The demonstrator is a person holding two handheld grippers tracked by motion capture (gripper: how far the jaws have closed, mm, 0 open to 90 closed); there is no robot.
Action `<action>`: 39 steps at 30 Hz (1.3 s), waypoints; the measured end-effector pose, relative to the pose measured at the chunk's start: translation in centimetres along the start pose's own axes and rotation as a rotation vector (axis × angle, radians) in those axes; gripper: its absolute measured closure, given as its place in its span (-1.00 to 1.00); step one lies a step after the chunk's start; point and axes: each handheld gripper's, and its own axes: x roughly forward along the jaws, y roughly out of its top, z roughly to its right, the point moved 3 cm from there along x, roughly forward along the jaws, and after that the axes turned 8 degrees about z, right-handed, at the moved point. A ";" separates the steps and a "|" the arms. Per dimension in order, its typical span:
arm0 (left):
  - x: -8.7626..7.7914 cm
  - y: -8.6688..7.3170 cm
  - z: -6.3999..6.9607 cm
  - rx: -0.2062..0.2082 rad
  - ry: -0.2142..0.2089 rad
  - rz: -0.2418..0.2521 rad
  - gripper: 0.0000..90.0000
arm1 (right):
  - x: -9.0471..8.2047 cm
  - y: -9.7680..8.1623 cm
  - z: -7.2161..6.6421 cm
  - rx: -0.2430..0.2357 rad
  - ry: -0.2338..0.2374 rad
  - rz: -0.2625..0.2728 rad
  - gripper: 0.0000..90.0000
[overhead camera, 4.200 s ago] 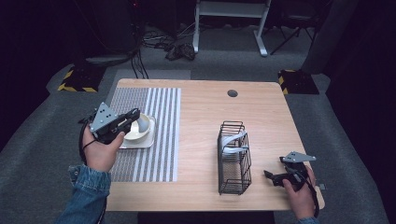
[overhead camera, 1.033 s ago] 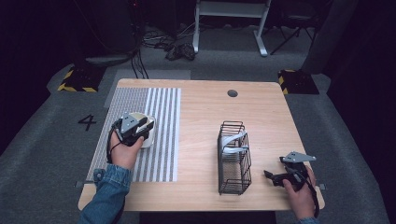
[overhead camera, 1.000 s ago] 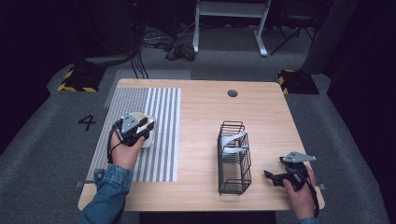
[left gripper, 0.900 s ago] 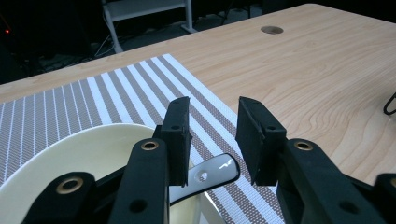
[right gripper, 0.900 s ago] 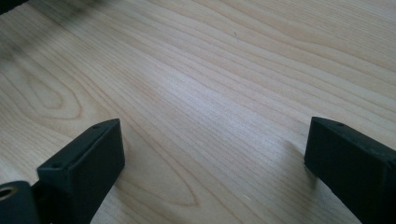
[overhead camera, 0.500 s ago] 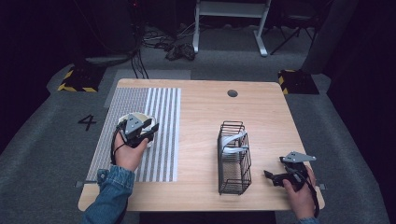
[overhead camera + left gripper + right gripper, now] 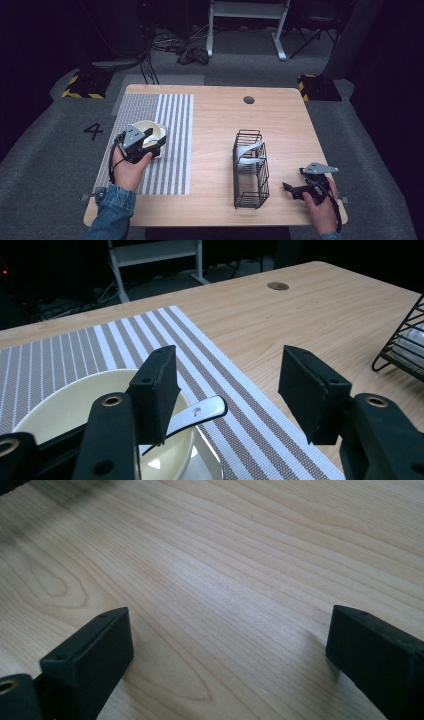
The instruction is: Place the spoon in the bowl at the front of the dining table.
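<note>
At nine o'clock on the table (image 7: 215, 125), the left gripper (image 7: 227, 385) has just been opening its jaws, nothing between them; the spoon (image 7: 197, 415) rests in the bowl (image 7: 65, 405) on the striped mat (image 7: 172, 120). At four o'clock, the right gripper (image 7: 227, 645) stands with jaws wide apart.

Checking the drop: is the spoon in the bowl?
In: the spoon lies in the bowl, handle over the rim, left gripper jaws open.

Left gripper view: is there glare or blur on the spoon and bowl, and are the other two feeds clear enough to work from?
Left gripper view: sharp; a bright glint on the spoon handle, a soft sheen in the bowl, the near jaws slightly soft. High view: table evenly lit, dark surroundings, the wire basket readable. Right gripper view: a broad pale sheen on the wood, top left corner shadowed, jaws blurred.
</note>
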 end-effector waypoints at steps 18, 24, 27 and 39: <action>-4.5 -0.3 0.5 0.009 -0.027 -0.004 -0.34 | 0.0 0.0 0.0 0.000 0.000 0.000 -0.90; -5.8 -0.6 0.7 0.022 -0.044 -0.010 -0.37 | 0.0 0.0 0.0 0.000 0.000 0.000 -0.90; -6.4 -1.0 0.7 0.032 -0.041 -0.019 -0.39 | 0.0 0.0 0.0 0.000 0.000 0.000 -0.90; -7.8 -3.4 0.4 0.073 -0.053 -0.092 -0.42 | 0.0 0.0 0.0 0.000 0.000 0.000 -0.90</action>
